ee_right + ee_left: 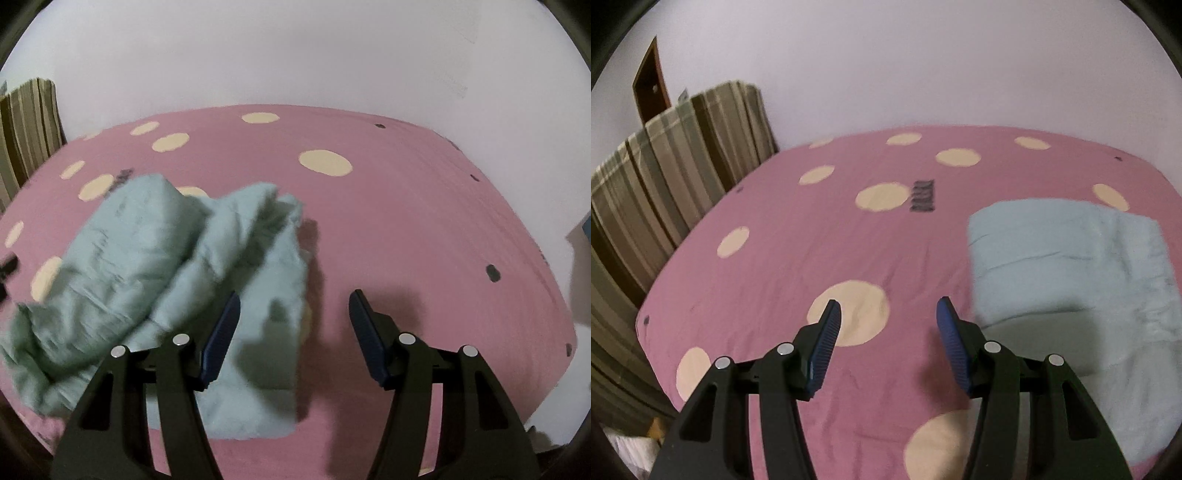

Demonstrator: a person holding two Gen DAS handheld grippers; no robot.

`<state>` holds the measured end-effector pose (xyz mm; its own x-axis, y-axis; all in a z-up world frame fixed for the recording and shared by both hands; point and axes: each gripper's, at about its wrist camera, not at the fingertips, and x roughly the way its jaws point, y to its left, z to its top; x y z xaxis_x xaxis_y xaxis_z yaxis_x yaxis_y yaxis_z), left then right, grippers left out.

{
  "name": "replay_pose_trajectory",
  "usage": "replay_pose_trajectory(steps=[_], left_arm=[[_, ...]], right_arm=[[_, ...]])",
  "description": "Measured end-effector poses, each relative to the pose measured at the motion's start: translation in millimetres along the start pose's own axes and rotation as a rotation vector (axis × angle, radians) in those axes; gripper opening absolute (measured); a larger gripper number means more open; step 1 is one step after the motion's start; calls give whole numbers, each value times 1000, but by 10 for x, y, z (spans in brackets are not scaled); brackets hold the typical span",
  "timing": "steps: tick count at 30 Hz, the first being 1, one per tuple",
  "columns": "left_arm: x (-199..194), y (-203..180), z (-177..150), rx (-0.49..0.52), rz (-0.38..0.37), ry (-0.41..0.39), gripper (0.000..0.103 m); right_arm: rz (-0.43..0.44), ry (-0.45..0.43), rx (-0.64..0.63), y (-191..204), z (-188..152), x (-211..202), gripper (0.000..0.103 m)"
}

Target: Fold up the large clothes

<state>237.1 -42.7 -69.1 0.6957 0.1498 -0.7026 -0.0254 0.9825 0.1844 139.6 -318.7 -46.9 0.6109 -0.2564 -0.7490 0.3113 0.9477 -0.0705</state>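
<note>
Right now both sets of tongs stand wide with nothing between their pads: the left gripper [886,308] hangs over the pink spotted bedsheet [775,240], and the right gripper [293,297] over the sheet by the cloth's edge. Between the two, the pale blue-green garment [147,266] lies partly folded and rumpled on the bed, with striped curtains [665,155] off to the left.

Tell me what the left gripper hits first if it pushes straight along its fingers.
Likely the pink polka-dot bedsheet: the open left gripper aims beside, not at, the pale blue-green fleece garment. Depth is uncertain.
</note>
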Motion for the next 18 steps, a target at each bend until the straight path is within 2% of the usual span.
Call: replay_pose_trajectory(steps=[1, 3, 7, 16, 17, 18], left_arm=[[36, 34, -14, -7, -2, 9, 54], [116, 80, -25, -17, -9, 23, 54], [228, 67, -6, -16, -39, 30, 54], [387, -130, -67, 3, -129, 64, 54], [394, -146, -68, 5, -134, 66, 54], [404, -153, -67, 5, -137, 67, 54]], right_arm=[[22, -3, 13, 34, 44, -15, 62], [52, -9, 30, 93, 98, -23, 73], [104, 9, 28, 301, 210, 73, 76], [204, 144, 69, 535, 184, 469, 76], [211, 149, 75, 530, 176, 488, 70], [227, 158, 83, 523, 165, 508, 55]])
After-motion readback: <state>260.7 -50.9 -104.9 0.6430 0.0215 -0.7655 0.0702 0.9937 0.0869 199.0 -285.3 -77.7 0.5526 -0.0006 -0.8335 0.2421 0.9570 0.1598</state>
